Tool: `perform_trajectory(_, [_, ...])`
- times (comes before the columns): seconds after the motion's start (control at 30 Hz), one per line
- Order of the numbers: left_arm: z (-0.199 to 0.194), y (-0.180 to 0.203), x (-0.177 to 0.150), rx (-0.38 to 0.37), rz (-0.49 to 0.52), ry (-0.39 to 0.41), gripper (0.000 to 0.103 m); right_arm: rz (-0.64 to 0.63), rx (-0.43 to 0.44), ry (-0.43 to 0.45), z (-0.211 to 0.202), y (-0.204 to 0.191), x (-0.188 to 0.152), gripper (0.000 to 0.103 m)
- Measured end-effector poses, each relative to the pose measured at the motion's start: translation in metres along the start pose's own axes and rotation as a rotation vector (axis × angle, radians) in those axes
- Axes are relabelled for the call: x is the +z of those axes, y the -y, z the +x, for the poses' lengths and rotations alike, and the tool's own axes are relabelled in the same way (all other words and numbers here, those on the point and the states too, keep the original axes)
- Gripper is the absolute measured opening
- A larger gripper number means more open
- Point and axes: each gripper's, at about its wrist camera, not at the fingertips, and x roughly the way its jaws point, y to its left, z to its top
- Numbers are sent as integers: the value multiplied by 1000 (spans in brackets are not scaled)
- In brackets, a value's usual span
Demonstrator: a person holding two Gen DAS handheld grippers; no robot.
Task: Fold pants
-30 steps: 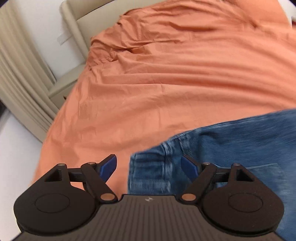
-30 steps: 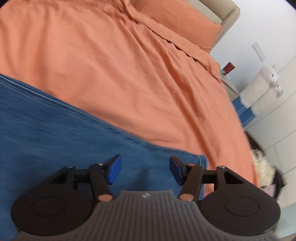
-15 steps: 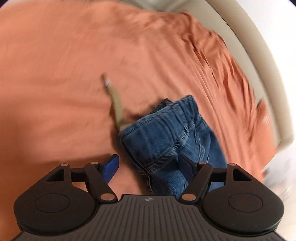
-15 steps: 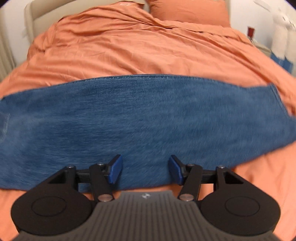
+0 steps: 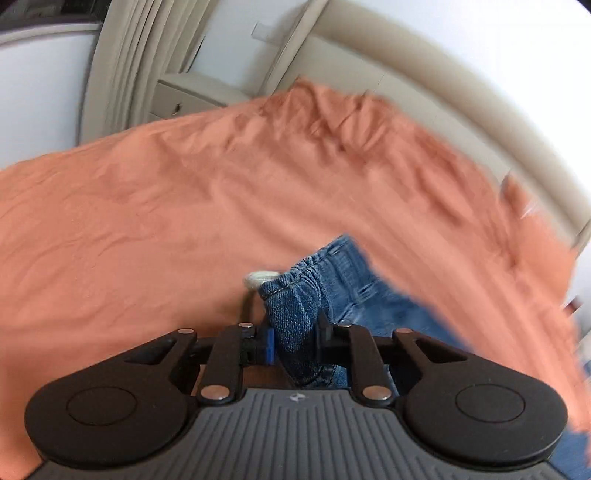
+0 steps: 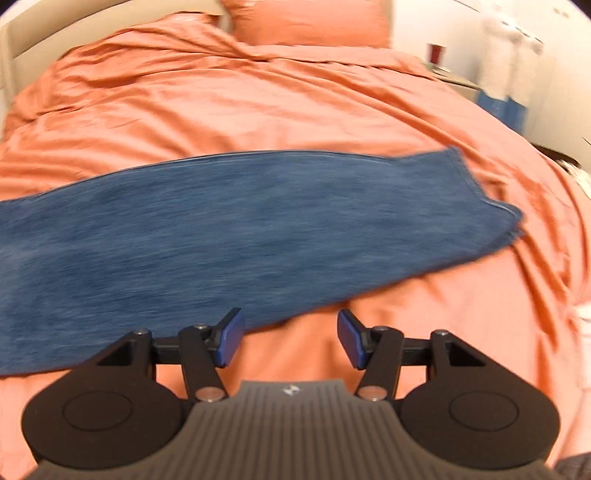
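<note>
Jeans point(image 6: 240, 229) lying flat across the orange duvet point(image 6: 258, 103) in the right wrist view, legs stacked, hem end point(image 6: 491, 206) pointing right, the far left end running out of frame. In the left wrist view a bunched waistband corner point(image 5: 295, 314) is standing up between the pads, with the rest of the denim trailing off to the right over the duvet.

Left claw point(image 5: 293, 343) is clamping that denim fold: its jaws have just been closing and are now nearly together, with cloth pinched between them. A pale scrap point(image 5: 260, 278), maybe a pocket lining or label, is poking out just behind the fold; too blurred to tell.

Right claw point(image 6: 291, 338) is hanging about half open with nothing in it, pads over bare duvet just beside the near edge of the jeans, not touching them.

Around: 1 orange pillow point(image 6: 310, 18) at the head, a beige headboard point(image 5: 443, 122) curving past the duvet, curtains point(image 5: 140, 62) and a nightstand point(image 5: 192, 96) on the far side. Beyond the bed on the right, white and blue things point(image 6: 509, 66) are standing, blurred. Nothing is lying on the jeans or blocking either claw.
</note>
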Motion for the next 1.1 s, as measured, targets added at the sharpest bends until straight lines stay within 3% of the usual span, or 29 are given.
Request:
perform_trajectory(0.13, [40,-11,-18,83,17,-73,21,158,-26,-22,2,46,-1,46])
perform_trajectory(0.3, [43,-1,-19,123,93,-91,26,264,-54,8,-7,100,-5,46])
perform_trajectory(0.37, [35,5,-18,159,136,-89,46,321,-41,29,-10,123,-5,46])
perform_trajectory(0.47, [17,19,-13,206,214,-24,60,419,-17,66,-10,157,-2,43])
perform_trajectory(0.53, [4,32,-11,228,247,36,61,482,6,89,-6,178,4,40])
perform_trajectory(0.6, [-1,47,-9,192,265,45,60,535,21,109,1,195,11,38])
perform_trajectory(0.77, [16,88,-26,103,341,-35,51,676,44,132,36,236,33,32])
perform_trajectory(0.9, [47,103,-40,118,364,-98,42,747,64,133,63,258,41,26])
perform_trajectory(0.93, [52,103,-46,137,368,-105,42,766,79,126,70,261,42,17])
perform_trajectory(0.97, [58,104,-48,155,379,-109,41,776,86,118,73,263,43,0])
perform_trajectory(1.03, [65,104,-51,174,402,-122,40,753,113,157,68,263,49,0])
perform_trajectory(1.1, [70,105,-53,193,430,-131,39,648,129,268,47,256,58,0])
